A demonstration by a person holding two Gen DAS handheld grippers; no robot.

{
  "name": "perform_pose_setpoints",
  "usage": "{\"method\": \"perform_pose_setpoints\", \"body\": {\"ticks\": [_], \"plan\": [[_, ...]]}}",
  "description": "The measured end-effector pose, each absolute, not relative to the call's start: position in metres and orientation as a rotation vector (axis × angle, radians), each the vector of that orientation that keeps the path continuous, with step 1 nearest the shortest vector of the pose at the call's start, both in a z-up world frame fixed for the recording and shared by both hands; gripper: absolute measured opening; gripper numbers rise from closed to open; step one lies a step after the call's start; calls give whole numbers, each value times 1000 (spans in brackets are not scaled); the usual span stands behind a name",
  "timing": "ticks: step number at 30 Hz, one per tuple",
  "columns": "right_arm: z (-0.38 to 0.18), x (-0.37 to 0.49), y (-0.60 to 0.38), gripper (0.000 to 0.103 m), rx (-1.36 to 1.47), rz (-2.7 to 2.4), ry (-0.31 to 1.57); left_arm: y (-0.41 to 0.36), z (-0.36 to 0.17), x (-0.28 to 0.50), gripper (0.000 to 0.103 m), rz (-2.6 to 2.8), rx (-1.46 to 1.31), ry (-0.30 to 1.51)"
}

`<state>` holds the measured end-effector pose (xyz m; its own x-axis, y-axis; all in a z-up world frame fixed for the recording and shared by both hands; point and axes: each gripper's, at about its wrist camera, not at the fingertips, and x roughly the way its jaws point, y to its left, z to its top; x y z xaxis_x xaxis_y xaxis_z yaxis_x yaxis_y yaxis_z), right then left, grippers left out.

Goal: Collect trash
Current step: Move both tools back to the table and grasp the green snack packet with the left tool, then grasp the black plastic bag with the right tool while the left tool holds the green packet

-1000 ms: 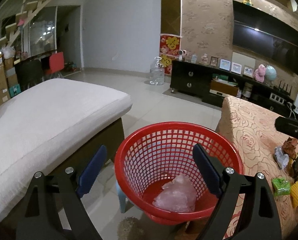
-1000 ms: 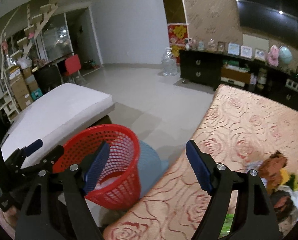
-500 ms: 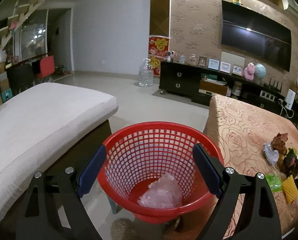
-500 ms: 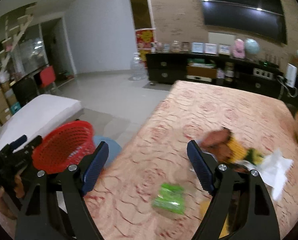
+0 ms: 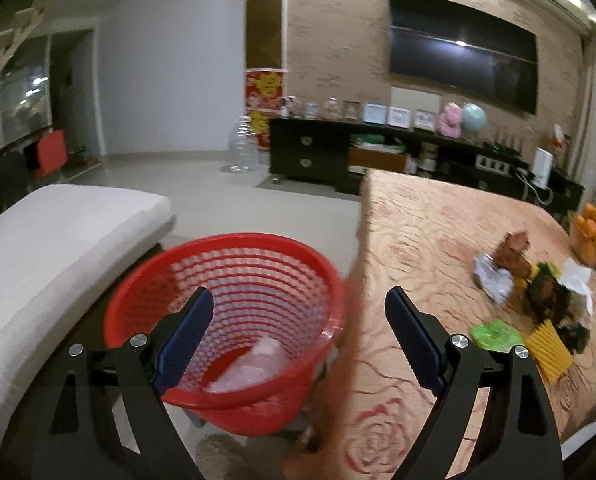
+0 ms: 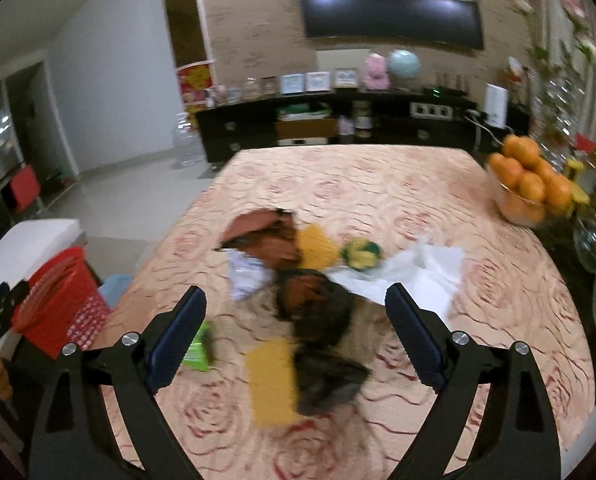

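From the left wrist, the left gripper (image 5: 295,326) hangs with fingers spread wide and nothing between them, over the near rim of the red basket (image 5: 233,248), which stands on the floor against the table's left edge. A pale crumpled bag (image 5: 253,368) already lies in its bottom. The basket looks light and stiff enough to be held by its rim. A white cushioned bench (image 5: 57,240) flanks it on the other side.

From the right wrist, the right gripper (image 6: 295,336) is opening its jaws, with nothing between the pads, above the trash heap (image 6: 306,280) in the middle of the table (image 6: 378,176). The heap is brown and dark wrappers, yellow ridged pieces (image 6: 271,380), a white plastic sheet (image 6: 414,272) and a green packet (image 6: 197,350) nearer the left edge (all blurred). It looks light, soft and crinkly; pinching a raised fold should hold best. A bowl of oranges (image 6: 528,188) at the far right corner stands well apart, and nothing blocks the approach.
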<state>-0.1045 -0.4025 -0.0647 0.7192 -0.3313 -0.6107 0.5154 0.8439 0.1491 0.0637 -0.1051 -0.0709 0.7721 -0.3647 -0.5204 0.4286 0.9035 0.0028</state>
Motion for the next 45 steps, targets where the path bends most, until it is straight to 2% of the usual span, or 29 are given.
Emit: {"method": "perform_pose_setpoints", "body": {"ticks": [17,27,28,30,34,45], "plan": [[-70,-138,-443,88,448,-553,577,-253,-121,27,85,-796,272,747],[-77,-147,-456,88,499,-571,581,-302,-162,46,84,-834,266,882],[-79,-147,-457,88,506,-572,583,-303,-165,48,81,-838,257,893],[-81,-148,-460,88,515,-576,589,-304,-169,50,66,-840,258,907],[-85,-148,-464,88,527,-590,598,-306,-170,48,45,-838,288,876],[-97,-159,-488,88,579,-673,603,-283,-147,38,44,-824,277,794]]}}
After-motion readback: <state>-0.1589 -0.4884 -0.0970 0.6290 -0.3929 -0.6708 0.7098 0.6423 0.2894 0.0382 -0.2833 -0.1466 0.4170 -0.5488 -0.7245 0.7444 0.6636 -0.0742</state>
